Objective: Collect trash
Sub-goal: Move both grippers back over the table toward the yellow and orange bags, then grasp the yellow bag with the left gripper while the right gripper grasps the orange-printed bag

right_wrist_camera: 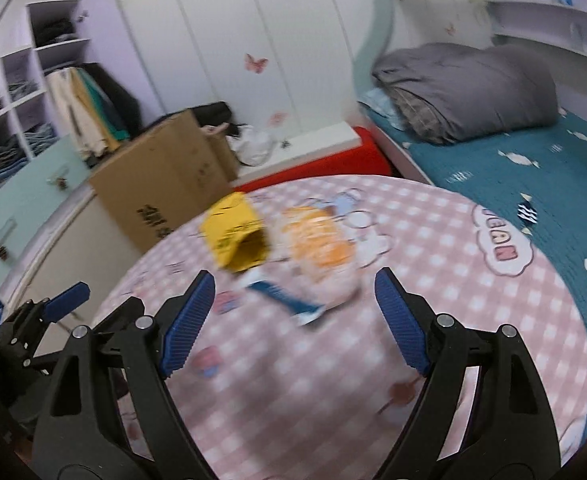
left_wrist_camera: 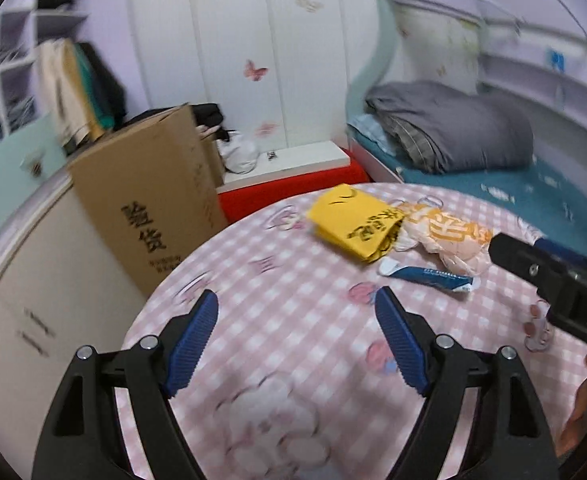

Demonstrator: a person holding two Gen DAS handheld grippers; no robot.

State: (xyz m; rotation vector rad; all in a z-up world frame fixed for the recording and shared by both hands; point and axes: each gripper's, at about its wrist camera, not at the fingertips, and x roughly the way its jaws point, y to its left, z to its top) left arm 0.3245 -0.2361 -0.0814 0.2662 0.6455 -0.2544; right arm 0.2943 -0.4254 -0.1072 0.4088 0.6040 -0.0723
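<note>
Ahead of both pairs of blue-padded fingers, on the round table with the pink checked cloth, lies a small heap of trash. A yellow paper bag with black lettering sits farthest from the fingertips; touching its right side is a crumpled orange-and-white plastic bag, and just in front of both lies a flattened blue-and-white wrapper. In the right wrist view the same three pieces, blurred, sit just beyond and between the finger pads: the bag mouth nearer the left pad, the plastic bag in the middle, the wrapper closest to the tips.

The left gripper is spread wide with nothing between its pads, and the trash lies ahead and to the right of its right finger. The right gripper is likewise spread wide and holds nothing; its black body enters the left view from the right edge, beside the plastic bag.

Beyond the table's far edge, left of the fingers, stands a cardboard box with black characters, against a white cabinet. Behind it is a white wardrobe with butterfly stickers. To the right is a bed with a teal cover and a folded grey quilt.
</note>
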